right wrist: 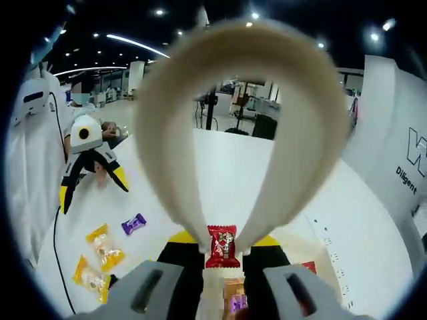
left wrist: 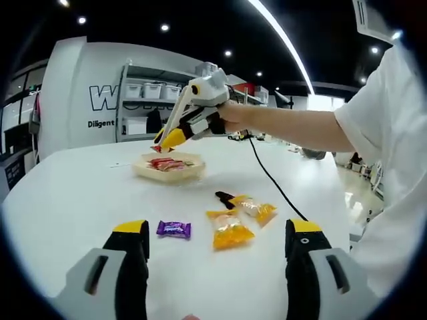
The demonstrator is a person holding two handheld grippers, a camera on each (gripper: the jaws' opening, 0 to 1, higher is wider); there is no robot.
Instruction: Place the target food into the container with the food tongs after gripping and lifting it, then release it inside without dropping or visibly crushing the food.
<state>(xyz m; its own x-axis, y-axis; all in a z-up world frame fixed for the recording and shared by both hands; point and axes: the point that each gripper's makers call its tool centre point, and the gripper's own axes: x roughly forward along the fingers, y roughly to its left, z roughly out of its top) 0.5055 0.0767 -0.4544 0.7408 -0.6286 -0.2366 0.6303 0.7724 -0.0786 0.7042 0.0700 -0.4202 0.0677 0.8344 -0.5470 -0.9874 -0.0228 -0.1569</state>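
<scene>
Beige food tongs [right wrist: 200, 133] arch up through the right gripper view, and their tips pinch a red wrapped candy [right wrist: 222, 245]. My right gripper [right wrist: 224, 238] is shut on the tongs' arms. Right below lies the shallow wooden tray [right wrist: 297, 252] with a few wrapped candies in it. In the left gripper view the right gripper [left wrist: 168, 139] hovers over the far-left corner of that tray [left wrist: 143, 170], with the red candy [left wrist: 155, 149] just above the rim. My left gripper [left wrist: 217, 227] is open near the table's front edge, holding nothing.
On the white table [left wrist: 80, 200] lie a purple candy [left wrist: 174, 229] and two orange-yellow packets [left wrist: 229, 230] [left wrist: 253, 208]. A black cable [left wrist: 270, 179] runs across to the right. A person in white stands at the right edge. Shelves stand behind.
</scene>
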